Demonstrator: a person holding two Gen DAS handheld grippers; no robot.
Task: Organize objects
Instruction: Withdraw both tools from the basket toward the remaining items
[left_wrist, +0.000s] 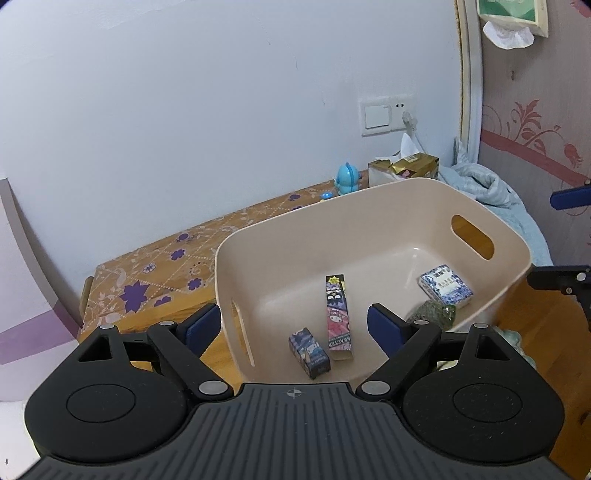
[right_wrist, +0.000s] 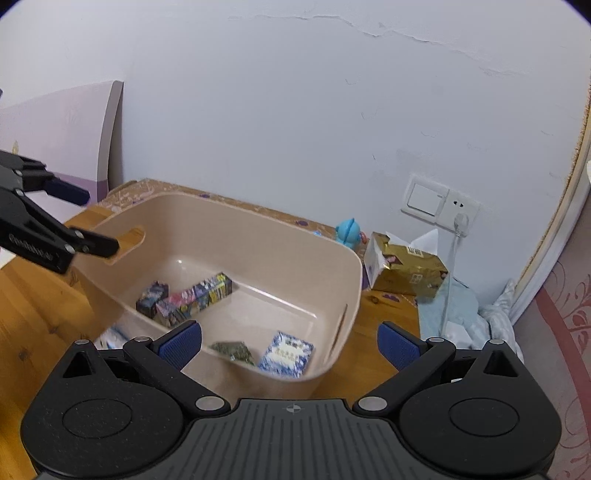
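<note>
Beige plastic bin (left_wrist: 369, 206) stands on the wooden tabletop (right_wrist: 33, 314), holding a long pink box (left_wrist: 339, 317), a small dark box (left_wrist: 309, 353) and a blue-white box (left_wrist: 445, 286). The left gripper (left_wrist: 295, 328) and right gripper (right_wrist: 290, 341) both hover over it, wide apart and holding nothing.

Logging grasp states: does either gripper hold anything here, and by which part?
Nothing is held. The left gripper and right gripper are both open and empty above the beige bin.

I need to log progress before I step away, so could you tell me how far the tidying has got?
Done: four items lie in the beige bin: a long pink box, a small dark box, a blue-and-white box and a green packet. In hand: nothing; the left gripper and right gripper both have open, empty jaws. Possibly left: something whitish beside the bin, too blurred to identify.
</note>
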